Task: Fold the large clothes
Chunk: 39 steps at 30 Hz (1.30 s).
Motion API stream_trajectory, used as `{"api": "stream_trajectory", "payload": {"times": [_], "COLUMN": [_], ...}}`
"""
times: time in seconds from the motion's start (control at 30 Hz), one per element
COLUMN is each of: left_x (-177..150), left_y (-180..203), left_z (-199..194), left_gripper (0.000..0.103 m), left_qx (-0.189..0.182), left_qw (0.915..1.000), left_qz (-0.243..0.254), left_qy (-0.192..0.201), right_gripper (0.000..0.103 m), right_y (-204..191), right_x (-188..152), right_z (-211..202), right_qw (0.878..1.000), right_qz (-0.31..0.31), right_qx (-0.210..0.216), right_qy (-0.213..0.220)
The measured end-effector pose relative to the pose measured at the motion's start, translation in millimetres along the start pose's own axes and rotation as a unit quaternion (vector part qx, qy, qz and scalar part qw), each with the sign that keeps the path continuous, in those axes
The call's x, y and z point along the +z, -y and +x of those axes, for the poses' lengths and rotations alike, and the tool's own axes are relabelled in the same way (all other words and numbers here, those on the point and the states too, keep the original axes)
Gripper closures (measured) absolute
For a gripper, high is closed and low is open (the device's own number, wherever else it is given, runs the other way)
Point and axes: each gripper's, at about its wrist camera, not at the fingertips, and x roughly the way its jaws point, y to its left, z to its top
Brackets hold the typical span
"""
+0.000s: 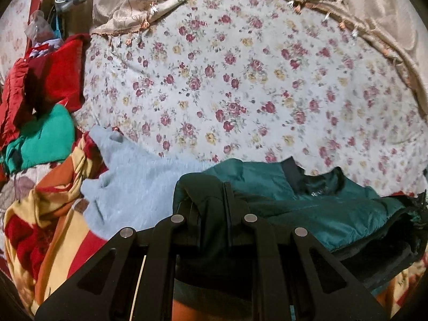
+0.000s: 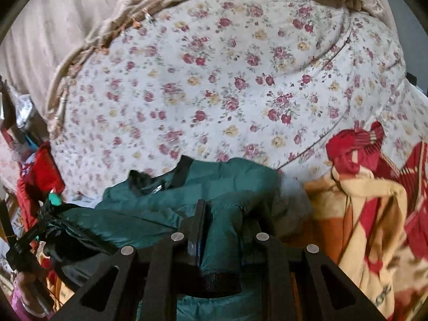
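A dark teal puffer jacket (image 1: 307,200) with a black collar hangs between my two grippers above the near edge of a floral bedspread (image 1: 240,80). My left gripper (image 1: 214,195) is shut on a bunched end of the jacket, which drapes over its fingers. In the right wrist view the jacket (image 2: 160,200) spreads to the left, and my right gripper (image 2: 222,214) is shut on a sleeve with a black cuff. The left gripper (image 2: 24,246) shows at the far left of that view, holding the jacket's other end.
A pale grey fuzzy garment (image 1: 133,187) lies left of the jacket. A red, orange and cream blanket (image 1: 45,227) is heaped at the near left and also at the right (image 2: 374,200). Red and green clothes (image 1: 40,107) are piled left. A beige curtain (image 1: 361,5) hangs behind.
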Motion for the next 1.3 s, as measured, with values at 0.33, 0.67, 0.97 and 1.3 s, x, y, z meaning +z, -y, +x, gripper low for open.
{"api": "stream_trajectory", "payload": {"times": [0.33, 0.67, 0.97, 1.3], "left_x": [2, -6, -11, -10], "left_y": [17, 22, 25, 20], "left_z": [71, 106, 108, 109], "left_gripper": [0.091, 0.091, 0.091, 0.091], "left_qx": [0.045, 0.063, 0.066, 0.055], "left_qw": [0.9986, 0.9963, 0.9959, 0.9965], "left_qz": [0.015, 0.021, 0.026, 0.013], "left_qy": [-0.022, -0.055, -0.057, -0.062], "right_gripper": [0.085, 0.067, 0.023, 0.023], "right_y": [13, 28, -3, -111], "right_x": [17, 11, 10, -33], "right_z": [83, 101, 16, 61], "right_qw": [0.999, 0.999, 0.997, 0.981], "right_qz": [0.013, 0.051, -0.003, -0.169], "right_qx": [-0.024, 0.003, -0.004, 0.097], "right_qy": [-0.017, -0.009, 0.08, -0.016]}}
